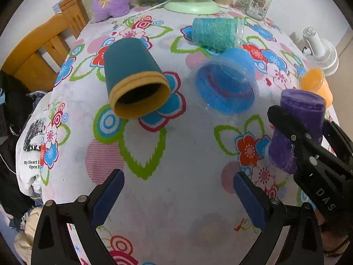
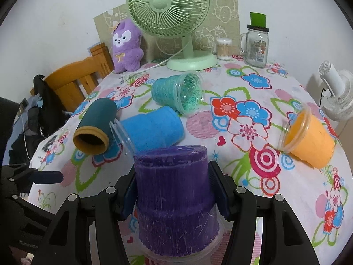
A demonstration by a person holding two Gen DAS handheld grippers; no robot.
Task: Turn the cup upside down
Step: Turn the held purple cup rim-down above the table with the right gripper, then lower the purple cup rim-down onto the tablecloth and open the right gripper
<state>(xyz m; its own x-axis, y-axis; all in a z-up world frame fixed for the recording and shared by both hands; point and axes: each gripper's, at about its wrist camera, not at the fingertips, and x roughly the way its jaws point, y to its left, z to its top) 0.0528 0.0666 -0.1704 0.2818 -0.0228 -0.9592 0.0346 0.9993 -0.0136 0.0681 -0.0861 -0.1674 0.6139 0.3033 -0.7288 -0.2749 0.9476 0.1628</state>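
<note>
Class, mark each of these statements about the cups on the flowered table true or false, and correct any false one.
1. The right claw grips the purple cup. True.
2. The purple cup stands rim up. False: its rim is at the bottom.
3. The left claw holds the dark teal cup. False: it is open and holds nothing.
4. The orange cup lies on its side. True.
5. The blue cup stands upright. False: it lies on its side.

My right claw (image 1: 308,132) carries white letters "DAS". Far left, a white shirt (image 1: 30,154) reads "My Heart" and "Open", cut off. The jar (image 2: 256,46) label looks unreadable.
</note>
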